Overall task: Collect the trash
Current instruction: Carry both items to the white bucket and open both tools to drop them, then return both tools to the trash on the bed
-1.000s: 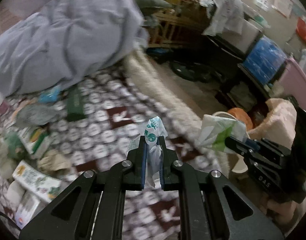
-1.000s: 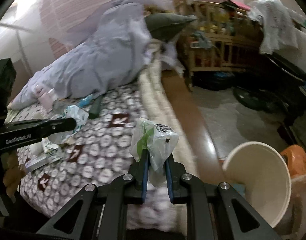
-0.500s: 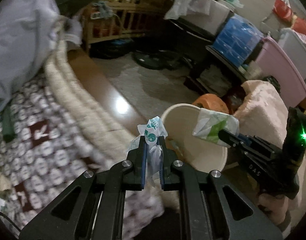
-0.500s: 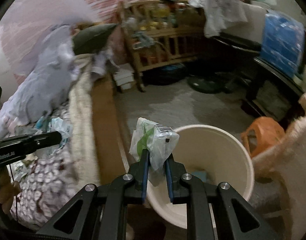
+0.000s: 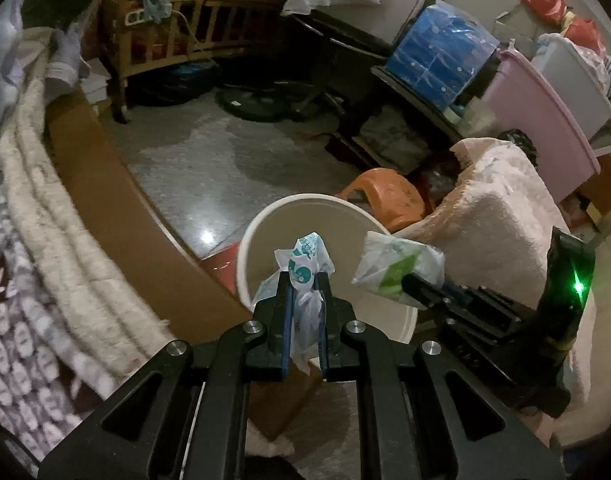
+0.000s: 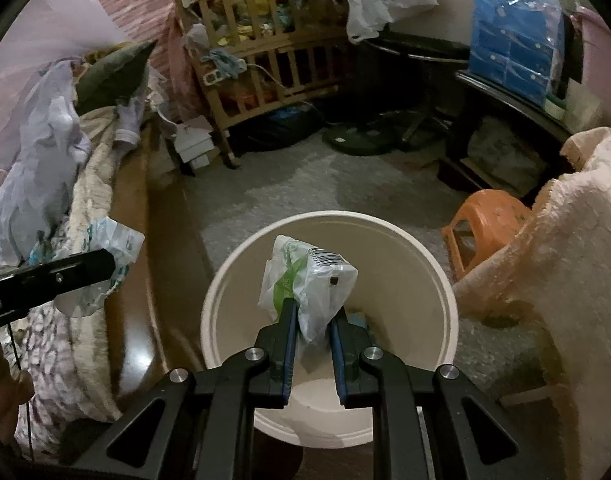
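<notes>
White bucket [image 6: 441, 280]: one. Two wrappers: teal wrapper [image 5: 305, 268] in left jaws, green wrapper [image 6: 309, 284] in right.

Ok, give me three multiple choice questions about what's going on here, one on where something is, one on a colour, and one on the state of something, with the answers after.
1. Where is the small stool relative to the bucket?
A. inside it
B. beside it on the floor, toward the pink blanket
C. on the bed

2. What colour is the bucket?
A. cream white
B. blue
C. black

3. What is the state of the right gripper?
A. open and empty
B. shut on a green and white wrapper
C. shut on a bottle

Answers: 1 B, the orange stool stands on the floor between the bucket's rim and the blanket. 2 A, its rim and inner wall are pale cream. 3 B, the wrapper is pinched between the fingers over the bucket's opening, while the left gripper is shut on a teal and white wrapper.
</notes>
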A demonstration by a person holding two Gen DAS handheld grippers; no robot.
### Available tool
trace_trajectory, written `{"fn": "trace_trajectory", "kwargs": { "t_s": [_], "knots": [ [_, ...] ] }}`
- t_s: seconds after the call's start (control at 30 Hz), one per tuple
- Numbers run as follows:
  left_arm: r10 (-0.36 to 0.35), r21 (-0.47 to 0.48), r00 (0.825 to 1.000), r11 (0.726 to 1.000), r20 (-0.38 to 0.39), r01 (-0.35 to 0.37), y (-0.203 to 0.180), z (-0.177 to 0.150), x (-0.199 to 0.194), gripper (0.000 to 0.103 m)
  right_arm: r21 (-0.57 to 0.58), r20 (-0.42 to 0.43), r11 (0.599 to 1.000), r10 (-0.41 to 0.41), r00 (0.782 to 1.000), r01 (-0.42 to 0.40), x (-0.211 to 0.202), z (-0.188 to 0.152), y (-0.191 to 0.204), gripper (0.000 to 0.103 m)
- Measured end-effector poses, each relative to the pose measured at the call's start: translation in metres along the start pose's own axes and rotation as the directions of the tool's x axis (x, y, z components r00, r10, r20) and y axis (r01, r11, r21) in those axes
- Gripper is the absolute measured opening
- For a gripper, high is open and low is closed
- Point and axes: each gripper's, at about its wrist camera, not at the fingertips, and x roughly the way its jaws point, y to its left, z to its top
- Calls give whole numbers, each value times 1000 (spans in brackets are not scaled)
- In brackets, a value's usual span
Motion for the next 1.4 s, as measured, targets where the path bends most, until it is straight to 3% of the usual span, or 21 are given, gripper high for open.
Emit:
{"fn": "trace_trajectory", "kwargs": {
  "t_s": [0.13,0.17,0.2,0.23,0.27,0.3,0.43,0.63,0.73,0.93,1.23,1.4],
  "knots": [
    [-37,-5,999,999,-2,37,-5,3,7,13,27,-10,999,-36,999,36,3,1,-9,15],
    [-44,-7,999,999,-2,44,-5,2,8,26,32,-16,999,-39,999,39,4,1,-10,15],
    [-53,-11,999,999,-1,53,-5,2,8,48,40,-24,998,-40,999,41,5,1,-12,16],
    [-64,-21,998,998,4,64,-4,2,7,56,53,-31,998,-43,999,44,7,1,-14,18],
    [-80,-37,997,996,18,81,-2,1,5,58,63,-30,997,-47,998,48,7,0,-15,28],
    [-87,-50,996,995,25,88,0,0,3,58,70,-27,996,-45,999,47,7,0,-16,37],
    [-60,-62,998,996,12,60,7,-2,-1,58,83,-27,996,-34,999,36,7,-1,-16,38],
    [73,-40,997,997,33,-71,18,-14,-21,58,62,-31,998,0,1000,2,8,-2,2,38],
    [169,-15,983,986,66,-169,28,-24,-39,58,44,-23,999,21,1000,-20,4,-3,16,38],
    [293,-53,951,956,102,-289,59,-44,-71,58,-27,-4,997,68,998,-68,-4,-1,61,38],
    [415,-135,900,907,130,-399,111,-79,-124,58,-137,-18,979,152,988,-153,-9,-7,137,38],
    [454,-190,882,884,125,-428,138,-100,-149,58,-192,-42,958,210,977,-215,-10,-12,180,39]
  ]
}}
